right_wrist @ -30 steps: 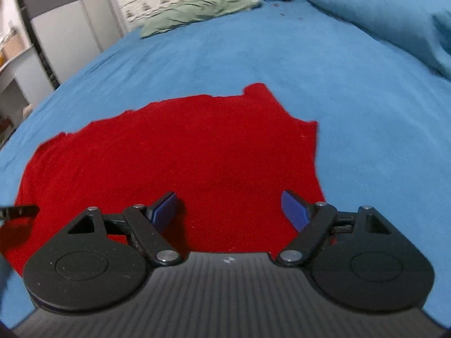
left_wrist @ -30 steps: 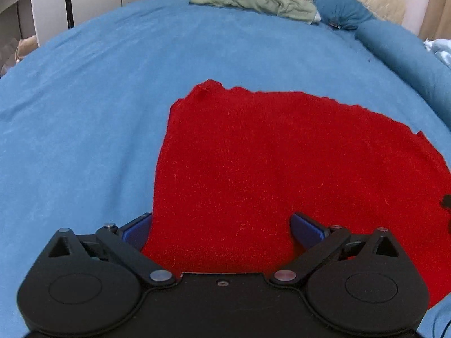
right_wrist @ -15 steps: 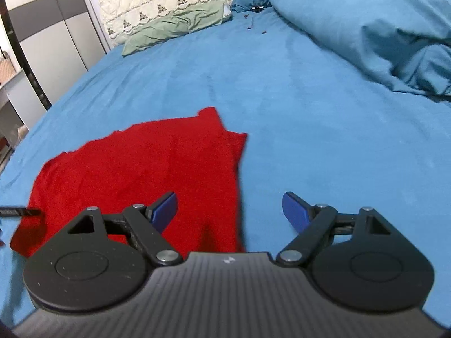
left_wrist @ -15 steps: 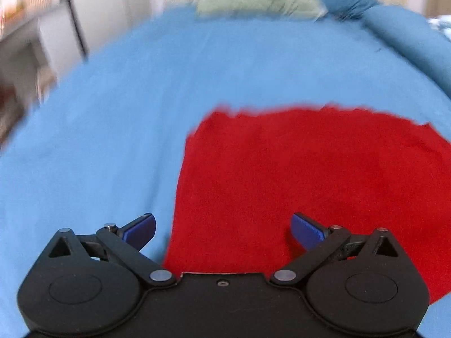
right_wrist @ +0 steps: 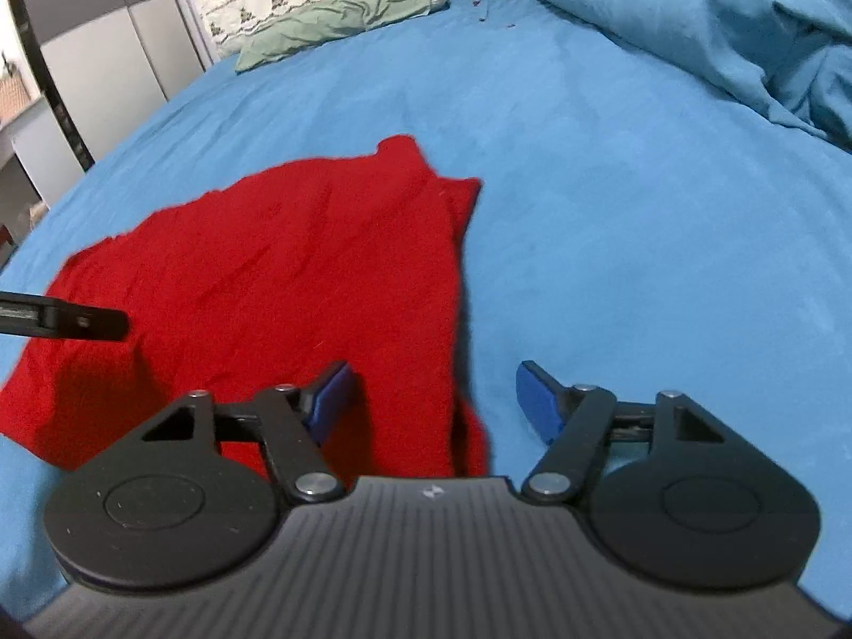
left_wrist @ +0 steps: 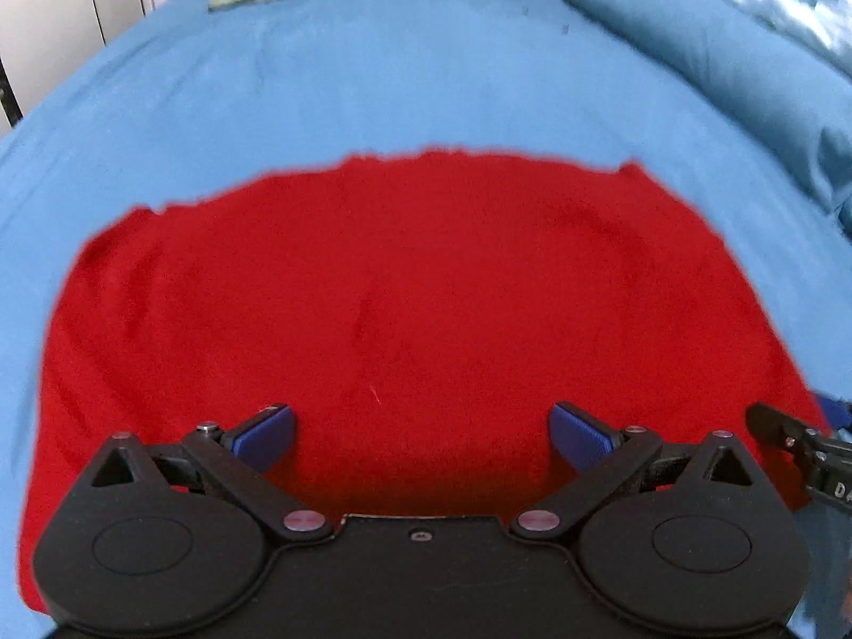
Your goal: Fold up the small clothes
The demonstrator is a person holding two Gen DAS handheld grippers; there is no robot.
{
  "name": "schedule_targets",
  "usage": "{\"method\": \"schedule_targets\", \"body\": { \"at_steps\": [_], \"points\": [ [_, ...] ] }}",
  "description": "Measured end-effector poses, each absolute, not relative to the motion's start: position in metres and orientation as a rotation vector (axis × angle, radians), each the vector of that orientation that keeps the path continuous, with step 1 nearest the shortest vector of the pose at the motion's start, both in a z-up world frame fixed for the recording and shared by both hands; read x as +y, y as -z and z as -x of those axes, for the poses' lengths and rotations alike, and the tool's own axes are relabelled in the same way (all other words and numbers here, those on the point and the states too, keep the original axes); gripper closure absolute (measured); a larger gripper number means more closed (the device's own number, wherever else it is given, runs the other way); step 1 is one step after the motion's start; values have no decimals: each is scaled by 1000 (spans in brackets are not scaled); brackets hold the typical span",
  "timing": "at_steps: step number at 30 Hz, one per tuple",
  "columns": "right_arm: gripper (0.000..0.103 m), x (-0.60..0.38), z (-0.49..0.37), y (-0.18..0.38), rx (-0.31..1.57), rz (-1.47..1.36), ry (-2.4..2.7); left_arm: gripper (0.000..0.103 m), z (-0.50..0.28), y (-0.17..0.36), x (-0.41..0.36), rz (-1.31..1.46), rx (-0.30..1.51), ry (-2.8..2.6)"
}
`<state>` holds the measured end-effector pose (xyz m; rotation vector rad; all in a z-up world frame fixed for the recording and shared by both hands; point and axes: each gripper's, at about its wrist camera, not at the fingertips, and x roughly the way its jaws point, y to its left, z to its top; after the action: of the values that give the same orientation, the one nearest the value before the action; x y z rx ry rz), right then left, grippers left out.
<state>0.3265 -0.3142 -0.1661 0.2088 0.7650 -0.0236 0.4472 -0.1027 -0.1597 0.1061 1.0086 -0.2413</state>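
Red garment (left_wrist: 415, 309) lies flat on the blue bedsheet (left_wrist: 373, 85), filling the middle and lower part of your left wrist view. Knit-looking fabric, plain red, a few shallow creases; far edge is ragged and a bit blurred, w/ a small corner poking up at upper right of the cloth. In the right wrist view the same cloth (right_wrist: 277, 277) sits centre-left, its right edge running down the middle of the frame and rumpled near the bottom, where a fold lifts off the sheet.

Your left gripper (left_wrist: 420, 426) hangs over the near part of the cloth, jaws wide apart, nothing pinched. Your right gripper (right_wrist: 434, 399) straddles the cloth's right edge: left pad over red, right pad over bare sheet; jaws closing but not yet pressing on the fabric.

Room to move: open sheet beyond the far edge and at frame right. Blue duvet (right_wrist: 719, 26) is bunched upper right, green pillow (right_wrist: 335, 21) at top, both well apart from the cloth.
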Motion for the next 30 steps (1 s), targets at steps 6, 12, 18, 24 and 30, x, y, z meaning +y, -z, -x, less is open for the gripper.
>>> {"method": "schedule_targets", "body": {
  "at_steps": [6, 12, 18, 24, 30],
  "points": [
    [50, -290, -327, 175, 749, -160, -11, 0, -458, 174, -103, -109, 1042, 245],
    [71, -303, -322, 176, 729, -268, -3, 0, -459, 172, -99, -104, 1052, 248],
    [76, -316, -330, 143, 745, -472, 1, 0, -462, 168, -97, -81, 1061, 265],
    [77, -253, -361, 58, 651, -383, -110, 0, -438, 123, -31, -69, 920, 292],
    [77, -92, -397, 39, 651, -105, -441, 0, -400, 137, 84, 38, 950, 220]
  ]
}}
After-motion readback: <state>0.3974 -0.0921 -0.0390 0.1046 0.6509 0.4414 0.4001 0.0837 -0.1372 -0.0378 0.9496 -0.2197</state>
